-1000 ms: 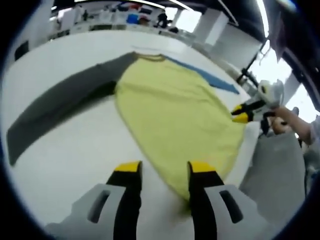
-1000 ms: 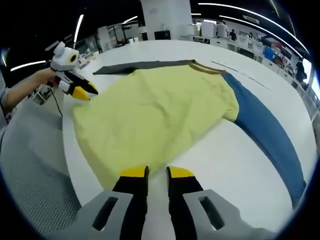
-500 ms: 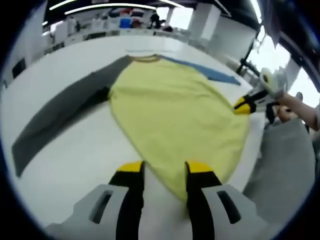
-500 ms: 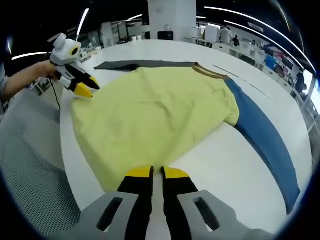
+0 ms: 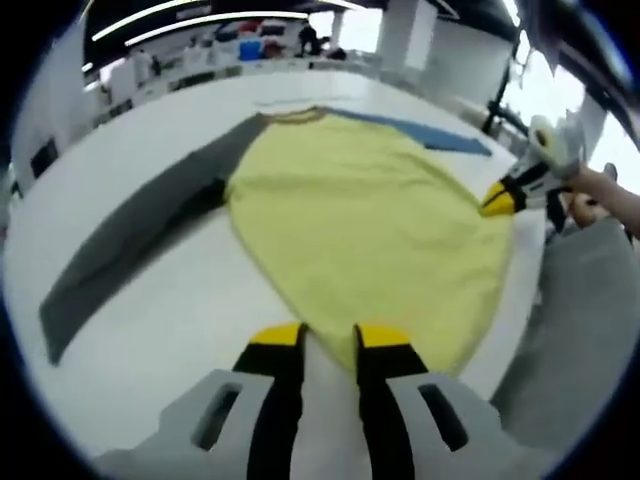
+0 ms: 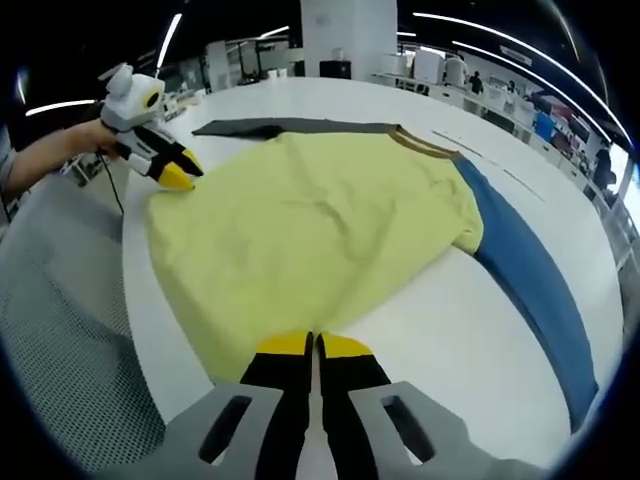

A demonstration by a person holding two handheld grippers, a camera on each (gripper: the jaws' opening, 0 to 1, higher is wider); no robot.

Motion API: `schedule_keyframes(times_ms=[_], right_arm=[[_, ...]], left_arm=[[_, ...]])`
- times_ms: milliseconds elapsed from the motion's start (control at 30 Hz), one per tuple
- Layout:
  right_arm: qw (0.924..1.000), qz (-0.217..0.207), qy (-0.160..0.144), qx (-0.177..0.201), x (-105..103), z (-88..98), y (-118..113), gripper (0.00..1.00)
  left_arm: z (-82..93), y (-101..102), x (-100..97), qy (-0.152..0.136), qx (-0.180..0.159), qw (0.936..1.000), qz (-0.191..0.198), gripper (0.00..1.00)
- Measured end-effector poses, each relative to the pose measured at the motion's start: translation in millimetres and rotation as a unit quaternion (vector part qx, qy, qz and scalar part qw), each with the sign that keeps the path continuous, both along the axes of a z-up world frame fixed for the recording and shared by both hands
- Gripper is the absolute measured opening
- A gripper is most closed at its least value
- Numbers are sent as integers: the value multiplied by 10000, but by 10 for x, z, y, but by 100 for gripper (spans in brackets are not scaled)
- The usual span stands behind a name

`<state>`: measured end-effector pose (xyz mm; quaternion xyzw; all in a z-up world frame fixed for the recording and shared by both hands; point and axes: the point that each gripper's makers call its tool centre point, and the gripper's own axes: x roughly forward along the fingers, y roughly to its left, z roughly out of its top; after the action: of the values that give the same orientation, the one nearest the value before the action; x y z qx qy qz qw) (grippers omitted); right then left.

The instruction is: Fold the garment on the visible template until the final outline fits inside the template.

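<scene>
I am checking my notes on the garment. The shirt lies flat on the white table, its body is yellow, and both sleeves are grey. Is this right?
Not quite: only one sleeve is grey. The right gripper view shows the shirt flat on the white table with a yellow body, one grey sleeve and one blue sleeve.

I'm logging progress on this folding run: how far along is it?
Barely begun. Done: the garment's yellow body lies spread flat on the white table, with the grey sleeve and blue sleeve both stretched out, unfolded. In hand: the right gripper and left gripper are both at the hem; whether either has gripped it is unclear. Left: every fold.
</scene>
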<state>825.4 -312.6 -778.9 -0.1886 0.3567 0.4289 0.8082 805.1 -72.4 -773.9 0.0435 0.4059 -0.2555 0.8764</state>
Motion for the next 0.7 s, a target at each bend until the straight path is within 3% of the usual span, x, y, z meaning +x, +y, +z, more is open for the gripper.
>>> schedule_keyframes(times_ms=[500, 700], right_arm=[[9998, 127, -66, -170, 0, 0, 6, 2], [9999, 78, -46, -78, -5, 1, 4, 2]], left_arm=[[23, -11, -11, -14, 361, 9990, -258, 11], [-5, 0, -7, 75, 311, 9992, -226, 1]])
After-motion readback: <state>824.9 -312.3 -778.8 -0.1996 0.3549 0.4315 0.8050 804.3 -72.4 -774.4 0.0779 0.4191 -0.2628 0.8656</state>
